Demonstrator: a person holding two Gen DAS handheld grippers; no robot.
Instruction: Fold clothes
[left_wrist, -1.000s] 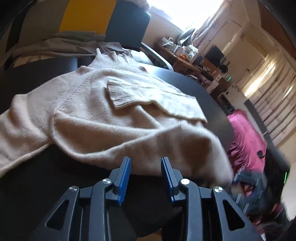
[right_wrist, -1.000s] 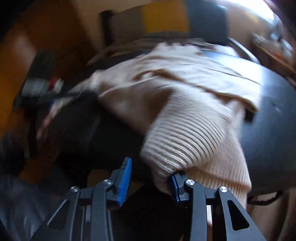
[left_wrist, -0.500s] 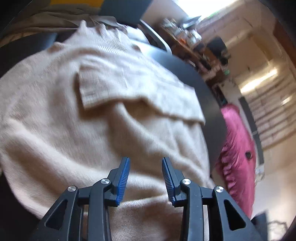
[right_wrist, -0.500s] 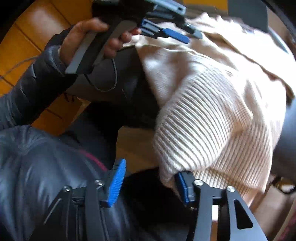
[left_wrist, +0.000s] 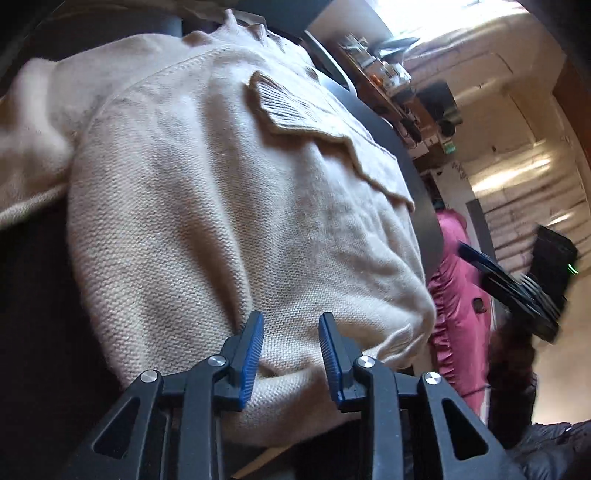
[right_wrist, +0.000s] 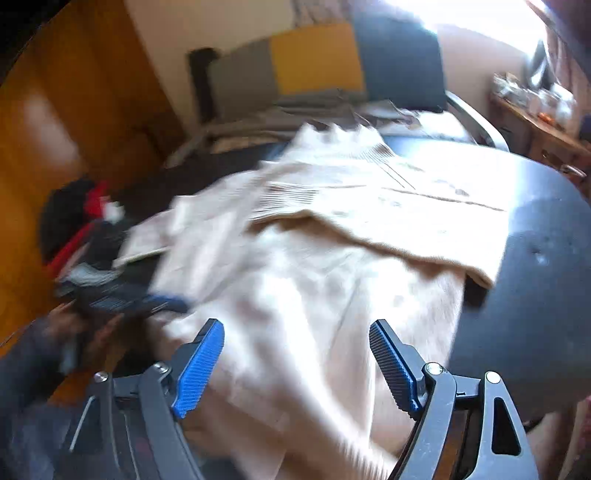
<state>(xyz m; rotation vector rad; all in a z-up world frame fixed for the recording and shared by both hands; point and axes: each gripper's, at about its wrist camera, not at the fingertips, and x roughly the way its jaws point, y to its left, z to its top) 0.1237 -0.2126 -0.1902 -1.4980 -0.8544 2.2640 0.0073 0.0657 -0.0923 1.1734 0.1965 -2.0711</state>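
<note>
Overhanging table (right_wrist: 546, 258) edge, sweater (left_wrist: 229, 221) hem (R jaws just widened).

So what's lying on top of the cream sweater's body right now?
One sleeve is folded across the chest of the sweater, its ribbed cuff facing up. Whatever lies beneath that sleeve, and the dark table under the sweater, stays covered.

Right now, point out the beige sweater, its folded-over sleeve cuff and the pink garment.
beige sweater (left_wrist: 207, 229): left wrist view, middle of the knit body.
sleeve cuff (left_wrist: 280, 107): left wrist view, ribbed end lying across the chest.
pink garment (left_wrist: 458, 295): left wrist view, ruffled cloth beyond the table edge.
</note>
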